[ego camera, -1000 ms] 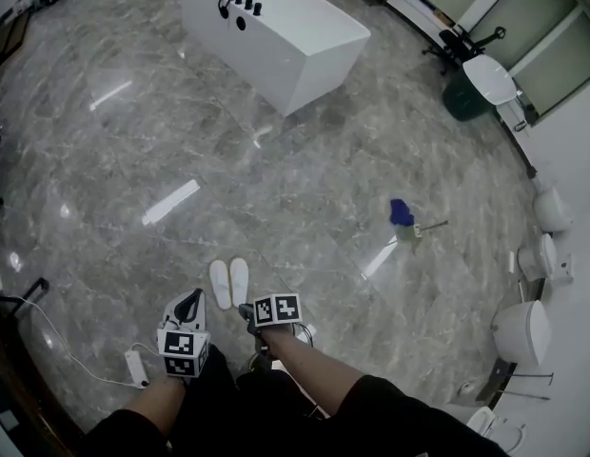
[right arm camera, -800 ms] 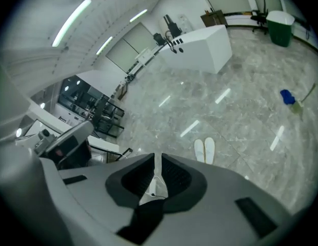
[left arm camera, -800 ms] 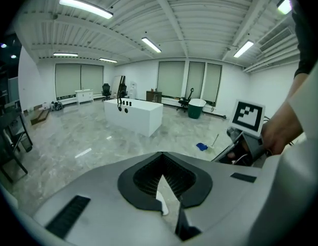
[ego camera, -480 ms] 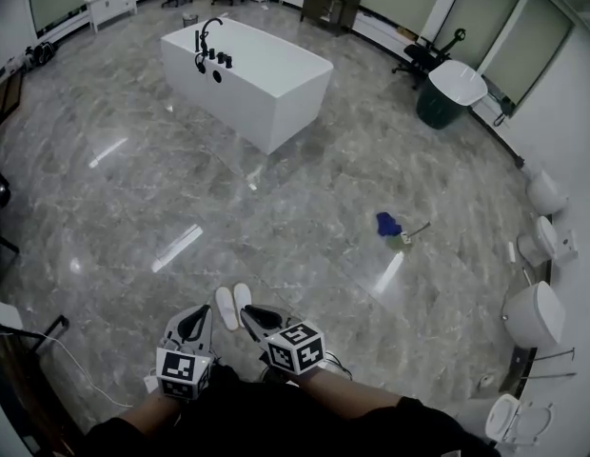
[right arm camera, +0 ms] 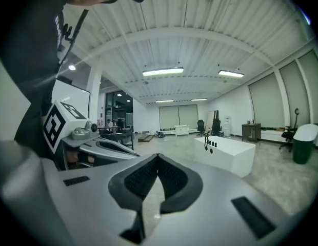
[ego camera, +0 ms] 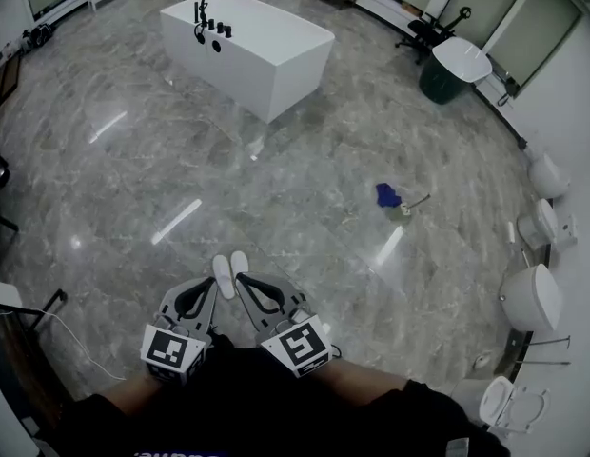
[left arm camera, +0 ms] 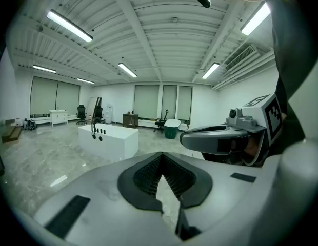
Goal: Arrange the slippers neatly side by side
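Two white slippers [ego camera: 230, 272] lie side by side on the grey marble floor, toes pointing away from me. My left gripper [ego camera: 210, 285] and right gripper [ego camera: 242, 280] are held close to my body, above and just short of the slippers' near ends. Neither touches them. In the left gripper view the left gripper [left arm camera: 161, 156] has its tips together with nothing between them. The right gripper [right arm camera: 158, 157] in its own view is likewise shut and empty. Both gripper views look level across the room, so the slippers are out of their sight.
A white freestanding bathtub [ego camera: 247, 41] stands farther ahead. A blue cloth [ego camera: 388, 195] lies on the floor to the right. Toilets [ego camera: 530, 298] line the right wall, and a green stand with a white basin [ego camera: 445, 76] is at the back right. A cable [ego camera: 57, 327] runs at the left.
Both grippers have risen from near the floor and drawn back toward my body, now side by side and pointing forward. The slippers have stayed together on the floor.
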